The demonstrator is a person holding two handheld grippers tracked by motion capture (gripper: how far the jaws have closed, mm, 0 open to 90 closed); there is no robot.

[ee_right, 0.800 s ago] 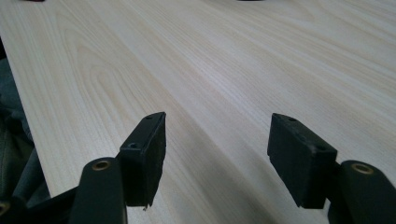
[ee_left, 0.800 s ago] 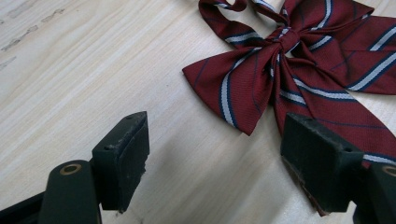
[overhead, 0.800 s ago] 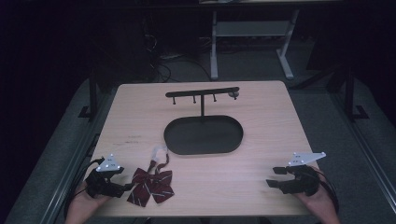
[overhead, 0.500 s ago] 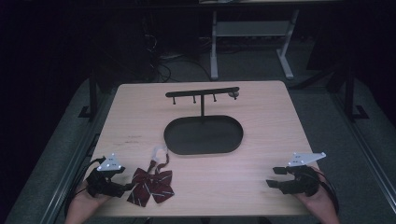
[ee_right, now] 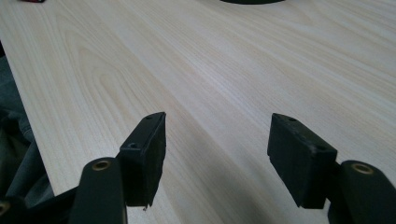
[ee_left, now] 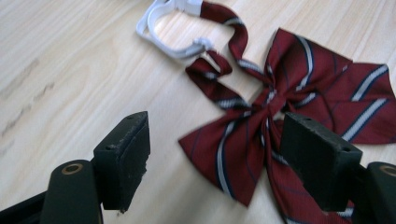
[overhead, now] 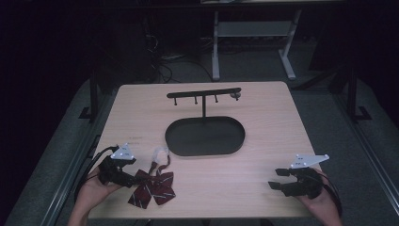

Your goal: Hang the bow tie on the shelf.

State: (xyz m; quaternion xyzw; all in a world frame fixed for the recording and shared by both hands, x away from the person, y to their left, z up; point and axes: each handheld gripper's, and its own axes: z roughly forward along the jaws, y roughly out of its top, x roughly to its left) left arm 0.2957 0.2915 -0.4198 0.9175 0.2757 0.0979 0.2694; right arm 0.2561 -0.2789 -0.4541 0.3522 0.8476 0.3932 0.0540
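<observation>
A dark red striped bow tie [overhead: 153, 188] [ee_left: 289, 116] with a white clip strap [overhead: 159, 154] [ee_left: 170, 28] lies flat on the wooden table [overhead: 263, 155] at the front left. My left gripper [overhead: 131, 179] [ee_left: 215, 154] is open just left of it, its jaws spread on either side of the bow's lower left wing without touching. A black oval tray [overhead: 205, 136] with a black hook stand [overhead: 203, 94] sits mid-table. At the front right my right gripper [overhead: 277, 181] [ee_right: 217, 154] stands open above bare wood, holding nothing.
The table's front edge runs just below both hands. A metal desk frame [overhead: 254, 37] and cables stand on the dark floor beyond the far edge. The tray's rim [ee_right: 252, 2] lies far ahead of the right gripper.
My left gripper has edged slightly right, closer to the bow tie. The right gripper has stayed put.
</observation>
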